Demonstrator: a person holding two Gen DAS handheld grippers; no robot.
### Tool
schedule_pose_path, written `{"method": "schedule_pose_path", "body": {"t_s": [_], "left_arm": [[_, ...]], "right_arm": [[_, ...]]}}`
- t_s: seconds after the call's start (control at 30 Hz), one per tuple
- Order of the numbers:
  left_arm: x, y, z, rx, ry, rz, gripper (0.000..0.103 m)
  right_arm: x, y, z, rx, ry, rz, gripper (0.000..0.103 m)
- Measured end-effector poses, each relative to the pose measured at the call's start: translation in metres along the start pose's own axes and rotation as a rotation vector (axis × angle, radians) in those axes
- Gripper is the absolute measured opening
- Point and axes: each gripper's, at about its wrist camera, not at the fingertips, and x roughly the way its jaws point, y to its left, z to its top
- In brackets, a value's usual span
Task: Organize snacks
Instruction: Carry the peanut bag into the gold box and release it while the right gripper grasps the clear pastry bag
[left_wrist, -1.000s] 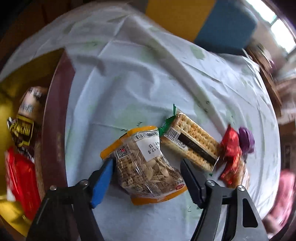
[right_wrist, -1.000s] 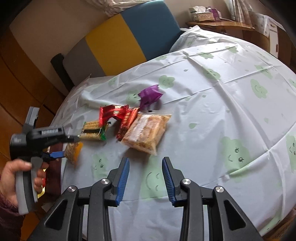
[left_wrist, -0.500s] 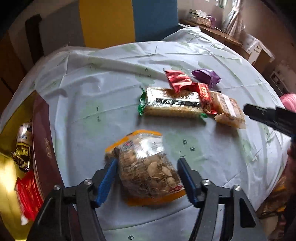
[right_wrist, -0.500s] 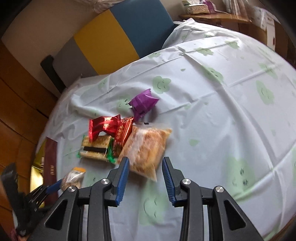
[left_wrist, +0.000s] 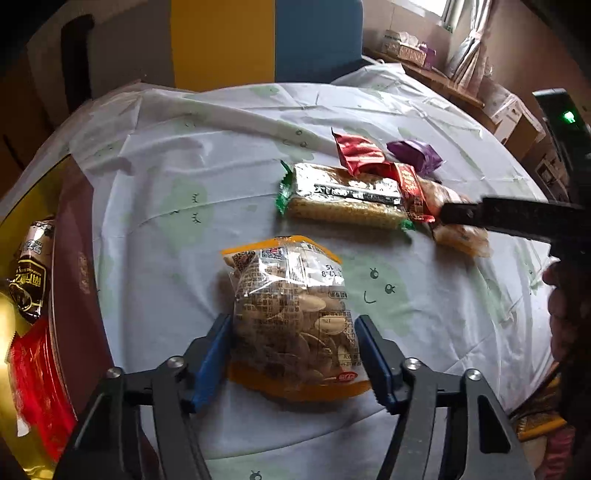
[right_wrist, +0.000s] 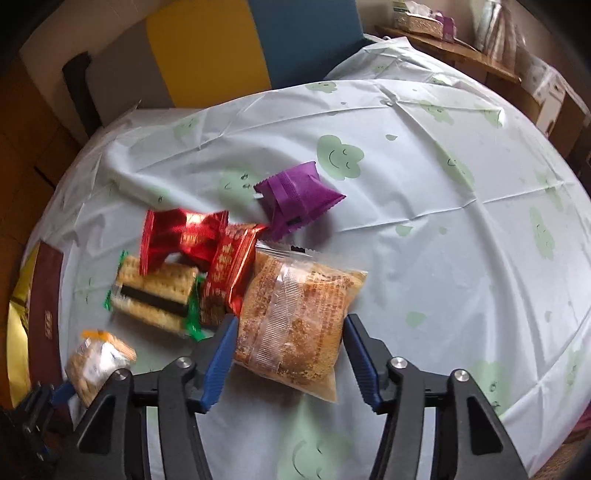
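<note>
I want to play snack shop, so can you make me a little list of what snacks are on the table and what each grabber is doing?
left gripper: open, fingers around the seed packet
right gripper: open, fingers around the orange cake packet
cracker pack: flat on tablecloth
red wrappers: overlapping crackers
purple packet: alone, farther back
box: left edge, snacks inside

Six snack packets lie on the tablecloth (right_wrist: 424, 177): two red packets (right_wrist: 181, 236), one purple packet (right_wrist: 299, 201), one cracker pack (right_wrist: 155, 291). One seed bag (left_wrist: 291, 314) and one crumbly cake bag (right_wrist: 295, 317) complete them.

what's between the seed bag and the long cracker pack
Nothing but bare tablecloth: the left wrist view shows an open strip between the seed bag and the cracker pack.
</note>
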Motion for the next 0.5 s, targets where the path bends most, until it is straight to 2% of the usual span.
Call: {"method": "schedule_pose_path", "body": {"t_s": [0.17, 0.33, 0.5], "left_arm": [[-0.017, 0.007, -0.006, -0.032, -0.050, -0.031, 0.061], [-0.055, 0.013, -0.016, -0.037, -0.132, -0.066, 0.061], [-0.095, 0.048, -0.020, -0.150, -0.182, -0.100, 0.061]], "right_arm": [[-0.010, 0.002, -0.026, -0.057, 0.005, 0.044, 0.058], [-0.006, -0.011, -0.029, -0.005, 0.020, 0.113, 0.059], [-0.005, -0.007, -0.030, -0.021, 0.006, 0.104, 0.059]]}}
